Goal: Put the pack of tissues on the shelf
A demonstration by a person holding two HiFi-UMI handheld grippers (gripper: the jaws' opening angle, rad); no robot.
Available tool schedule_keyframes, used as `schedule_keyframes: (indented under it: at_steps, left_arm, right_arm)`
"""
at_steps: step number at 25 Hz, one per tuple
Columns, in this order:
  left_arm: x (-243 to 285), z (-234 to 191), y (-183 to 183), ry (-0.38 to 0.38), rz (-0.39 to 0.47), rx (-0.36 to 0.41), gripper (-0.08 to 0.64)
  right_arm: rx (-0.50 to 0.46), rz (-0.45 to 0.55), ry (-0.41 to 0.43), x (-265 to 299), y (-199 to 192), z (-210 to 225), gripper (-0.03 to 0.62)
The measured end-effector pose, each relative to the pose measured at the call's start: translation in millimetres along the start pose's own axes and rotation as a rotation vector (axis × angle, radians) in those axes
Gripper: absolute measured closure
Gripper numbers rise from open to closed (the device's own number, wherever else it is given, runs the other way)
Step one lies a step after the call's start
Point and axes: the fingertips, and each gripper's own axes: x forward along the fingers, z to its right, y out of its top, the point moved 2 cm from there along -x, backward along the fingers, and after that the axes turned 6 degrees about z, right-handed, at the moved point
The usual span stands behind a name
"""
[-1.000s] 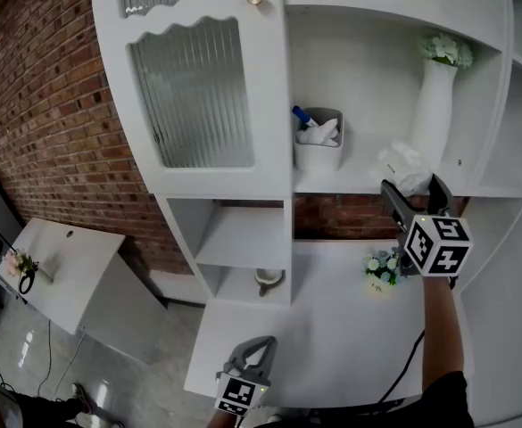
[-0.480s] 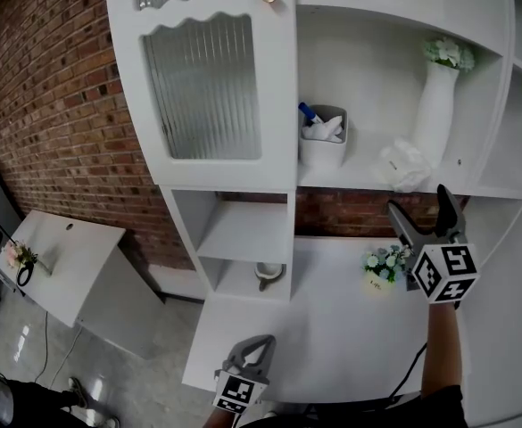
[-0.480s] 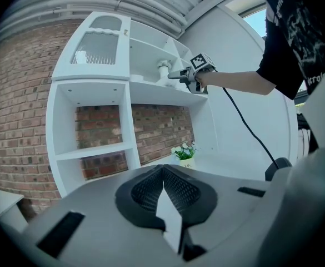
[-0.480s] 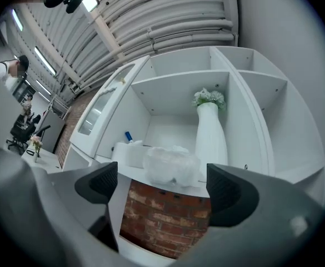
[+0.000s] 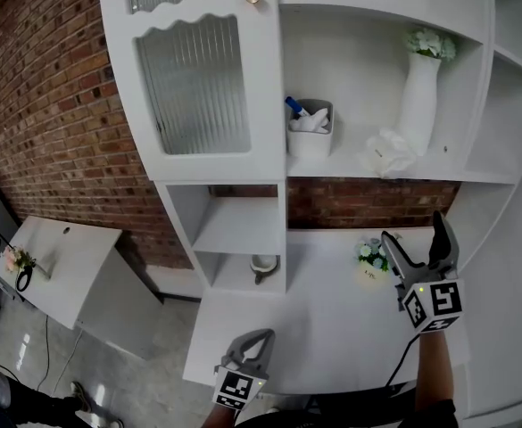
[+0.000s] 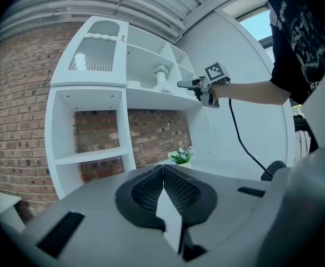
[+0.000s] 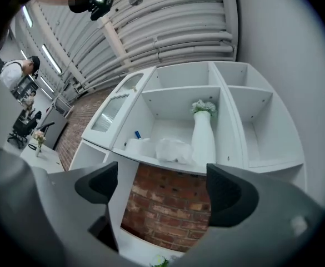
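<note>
Placement looks complete: the pack of tissues rests on the shelf above my right fingers, just opened wide and empty; left fingers pressed together, empty.

The white shelf carries three things in a row — a small bin at the left, the tissues just beside the tall vase at the right — while the counter below bears a little pot of flowers, and a low cubby holds a bowl.
</note>
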Motion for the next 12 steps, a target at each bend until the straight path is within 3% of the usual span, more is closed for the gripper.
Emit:
schedule_keyframes:
  at_steps: [12]
  left_arm:
    - [-4.9,27.0,10.4,-0.04,0.035,-0.019,0.549]
  right_arm:
    - [0.008,-0.102,0.032,-70.9,-29.3,-25.1,0.11]
